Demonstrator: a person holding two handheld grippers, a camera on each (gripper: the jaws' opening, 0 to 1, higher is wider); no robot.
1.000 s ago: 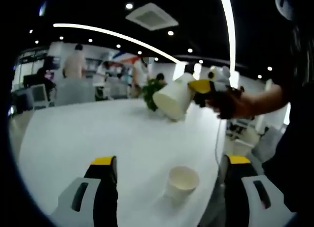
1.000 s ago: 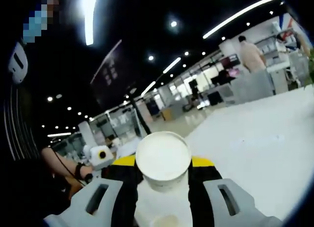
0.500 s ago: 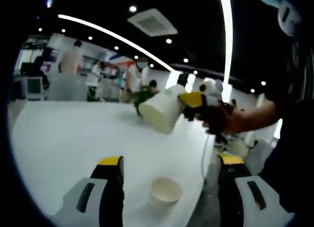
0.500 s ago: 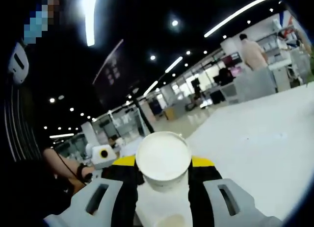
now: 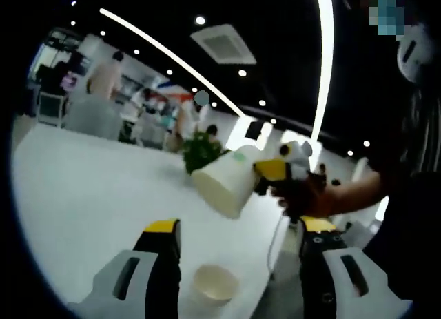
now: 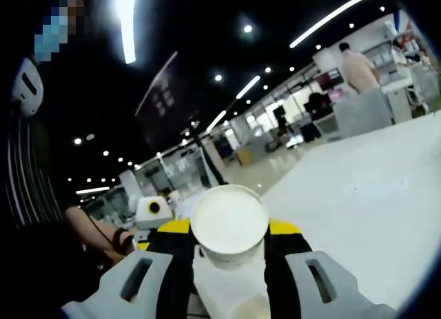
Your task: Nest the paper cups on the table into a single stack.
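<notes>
Two paper cups are in play. One, the held paper cup (image 6: 229, 225), is clamped at its sides between the jaws of the right gripper (image 6: 230, 253), its round base facing that gripper's camera. In the left gripper view the same cup (image 5: 224, 184) hangs tilted in the air above the white table (image 5: 83, 195), mouth turned down and to the left, with the right gripper (image 5: 279, 174) and the person's hand (image 5: 306, 198) behind it.

Below it the second paper cup (image 5: 214, 284) stands upright on the table, mouth open upward, between the jaws of the left gripper (image 5: 238, 264) — those jaws are spread wide and touch nothing. This cup sits close to the table's near right edge, where the tabletop curves away; to its left the surface runs broad and bare toward the far side. The held cup is well apart from the standing one, higher and slightly farther off.

A green potted plant (image 5: 201, 152) stands at the far table edge, behind the held cup. In the right gripper view a pale rim (image 6: 242, 306) shows low between the jaws — too blurred to identify.
</notes>
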